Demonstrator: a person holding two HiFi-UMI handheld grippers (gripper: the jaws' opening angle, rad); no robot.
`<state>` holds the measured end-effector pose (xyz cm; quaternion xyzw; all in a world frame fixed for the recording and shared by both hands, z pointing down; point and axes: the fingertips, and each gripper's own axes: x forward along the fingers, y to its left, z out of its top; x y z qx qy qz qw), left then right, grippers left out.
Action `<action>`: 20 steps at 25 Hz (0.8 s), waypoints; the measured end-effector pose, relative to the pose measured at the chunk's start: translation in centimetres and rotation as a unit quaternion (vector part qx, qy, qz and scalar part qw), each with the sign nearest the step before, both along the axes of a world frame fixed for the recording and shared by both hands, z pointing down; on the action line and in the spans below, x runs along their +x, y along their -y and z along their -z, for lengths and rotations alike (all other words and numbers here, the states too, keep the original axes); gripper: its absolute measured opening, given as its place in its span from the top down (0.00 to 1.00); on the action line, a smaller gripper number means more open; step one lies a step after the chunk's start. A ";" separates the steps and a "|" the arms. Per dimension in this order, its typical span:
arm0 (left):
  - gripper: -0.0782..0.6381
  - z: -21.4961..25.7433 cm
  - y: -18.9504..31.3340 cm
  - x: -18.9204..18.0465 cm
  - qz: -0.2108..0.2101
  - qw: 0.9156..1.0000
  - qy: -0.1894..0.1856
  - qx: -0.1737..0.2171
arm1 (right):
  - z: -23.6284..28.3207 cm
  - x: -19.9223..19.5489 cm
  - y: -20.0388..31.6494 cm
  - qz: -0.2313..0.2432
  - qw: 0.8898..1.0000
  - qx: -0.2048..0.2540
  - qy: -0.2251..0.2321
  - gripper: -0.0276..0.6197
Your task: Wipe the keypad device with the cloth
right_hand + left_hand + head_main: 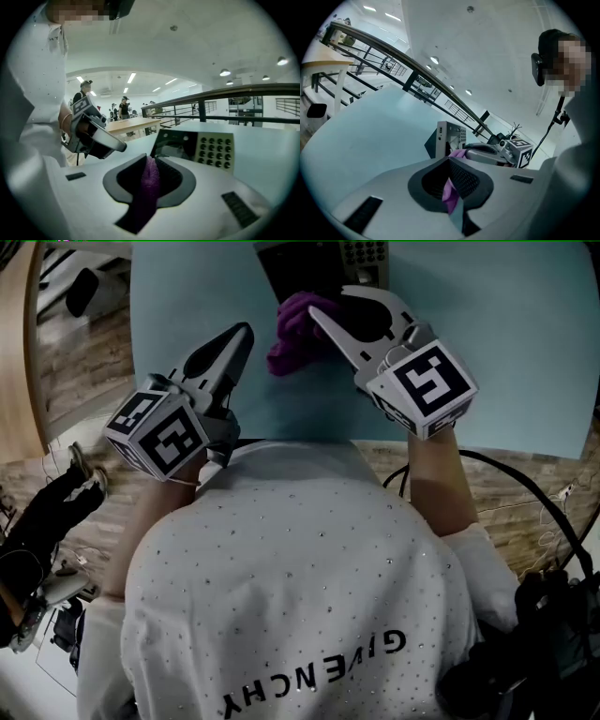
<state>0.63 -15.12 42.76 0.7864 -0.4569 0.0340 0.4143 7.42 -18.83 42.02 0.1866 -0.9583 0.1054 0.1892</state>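
The keypad device (361,254) stands at the far edge of the light blue table (525,352), with a dark screen beside its key block. In the right gripper view the device (201,147) rises just beyond my jaws. My right gripper (323,306) is shut on the purple cloth (292,334), which is bunched in front of the device. The cloth (149,183) shows pinched between the pads. My left gripper (246,331) hovers just left of the cloth, shut and holding nothing. Through its thin slit, the left gripper view shows a sliver of purple and table.
The table's near edge runs under my arms, with wood-pattern floor (84,362) to the left. Black cables (525,484) trail at the right, and dark gear (37,521) lies on the floor at the left. A wooden table (126,125) and people stand far behind.
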 end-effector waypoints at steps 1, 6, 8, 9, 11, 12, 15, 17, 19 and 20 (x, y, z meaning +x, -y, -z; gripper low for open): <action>0.89 0.0 0.0 -0.1 0.001 1.000 0.000 0.000 | -0.2 -1.1 -0.8 0.017 1.000 0.000 -0.002 0.86; 0.89 0.1 -0.3 -0.7 0.008 1.000 0.003 -0.002 | -2.3 -2.8 -2.3 0.058 0.996 0.030 -0.066 0.86; 0.89 -0.2 -0.6 -0.7 0.012 1.000 0.003 -0.005 | -2.8 -1.8 -2.1 0.061 0.994 0.045 -0.079 0.86; 0.89 -0.4 -0.7 -0.6 0.013 1.000 0.002 -0.007 | -2.9 -1.2 -1.8 0.059 0.993 0.052 -0.086 0.86; 0.89 -0.5 -0.8 -0.5 0.015 1.000 -0.001 -0.009 | -3.4 0.4 -0.9 0.046 0.992 0.060 -0.104 0.86; 0.89 -0.5 -0.7 -0.5 0.015 1.000 -0.002 -0.008 | -3.4 1.2 -0.4 0.037 0.991 0.060 -0.110 0.86; 0.89 -0.3 -0.3 -0.4 0.016 1.000 -0.009 -0.003 | -3.4 3.1 1.2 0.009 0.991 0.057 -0.123 0.86; 0.89 -0.4 -0.2 -0.4 0.015 1.000 -0.013 -0.002 | -3.7 4.2 1.8 -0.006 0.990 0.054 -0.131 0.86; 0.89 -0.6 -0.1 -0.4 0.011 1.000 -0.013 -0.002 | -4.1 5.2 2.3 -0.022 0.990 0.048 -0.134 0.86; 0.89 -0.7 0.0 -0.4 0.010 1.000 -0.013 -0.001 | -4.2 5.8 2.6 -0.030 0.989 0.046 -0.135 0.86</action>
